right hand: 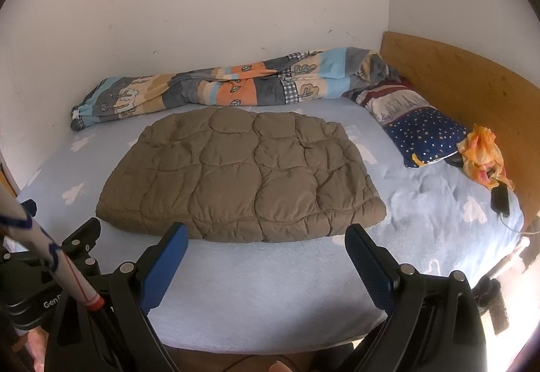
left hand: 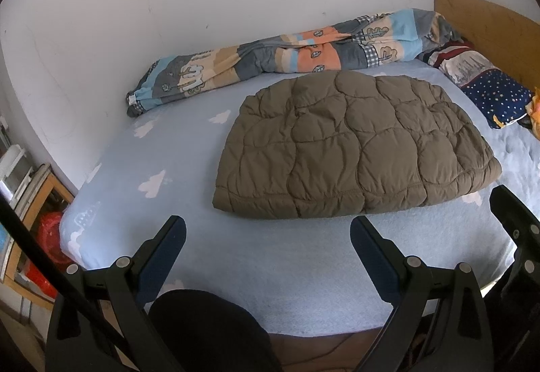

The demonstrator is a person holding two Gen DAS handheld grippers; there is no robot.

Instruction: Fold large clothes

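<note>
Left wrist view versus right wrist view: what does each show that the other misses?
Only the left wrist view shows the wooden shelf unit with red items beside the bed. Only the right wrist view shows the black phone near the orange cloth. Both show the folded brown quilted garment on the blue sheet, the patterned blanket, and open claws.
</note>
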